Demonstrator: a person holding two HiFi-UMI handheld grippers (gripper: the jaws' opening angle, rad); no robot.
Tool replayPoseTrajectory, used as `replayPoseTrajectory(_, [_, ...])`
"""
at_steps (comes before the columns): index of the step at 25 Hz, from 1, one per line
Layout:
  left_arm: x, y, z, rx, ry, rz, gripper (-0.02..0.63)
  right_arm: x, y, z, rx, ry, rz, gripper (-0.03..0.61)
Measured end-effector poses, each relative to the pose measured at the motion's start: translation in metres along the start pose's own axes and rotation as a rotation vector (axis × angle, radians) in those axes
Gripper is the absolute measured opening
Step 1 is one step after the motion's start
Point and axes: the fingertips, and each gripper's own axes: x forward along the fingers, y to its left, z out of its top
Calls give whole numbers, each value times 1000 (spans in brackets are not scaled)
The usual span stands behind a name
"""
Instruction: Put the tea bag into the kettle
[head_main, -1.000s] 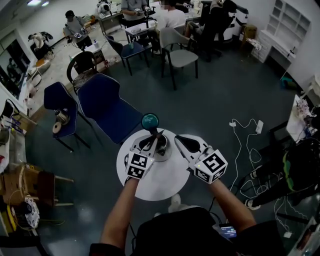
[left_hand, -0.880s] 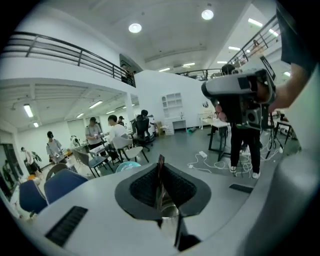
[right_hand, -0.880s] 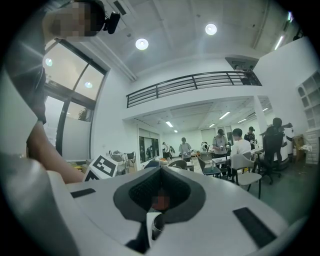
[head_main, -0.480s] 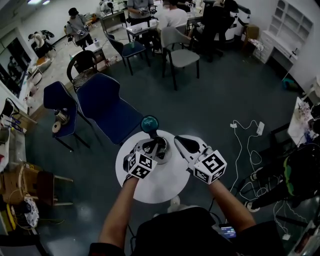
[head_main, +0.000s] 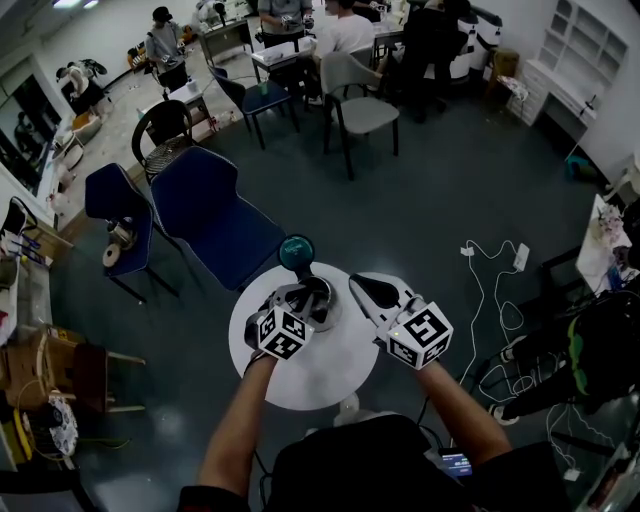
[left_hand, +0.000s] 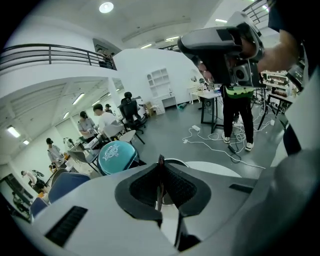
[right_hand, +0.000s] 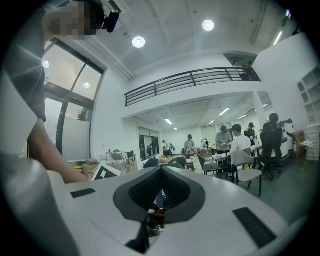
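Note:
The kettle (head_main: 322, 301), a dark metal pot, stands on the small round white table (head_main: 318, 372). My left gripper (head_main: 304, 294) reaches over its mouth from the left. In the left gripper view that gripper (left_hand: 160, 166) is shut on a thin flat strip, the tea bag (left_hand: 159, 186), with the kettle's rim (left_hand: 176, 162) just beyond the jaws. My right gripper (head_main: 359, 284) hovers at the kettle's right side. In the right gripper view it (right_hand: 161, 173) is shut; a small red and metal bit shows low in its gap, and whether it is held is unclear.
A teal round thing (head_main: 296, 250) sits at the table's far edge. Blue chairs (head_main: 215, 215) stand behind on the left, and cables with a power strip (head_main: 518, 253) lie on the floor to the right. People work at desks far back.
My left gripper has turned a little and drawn closer over the kettle's mouth, still shut. The right gripper has hardly moved.

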Motion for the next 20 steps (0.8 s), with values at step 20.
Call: replayPoseTrajectory(20, [34,1,-7,14,53,-48,40,5,-23,-18,33,32,-15,18])
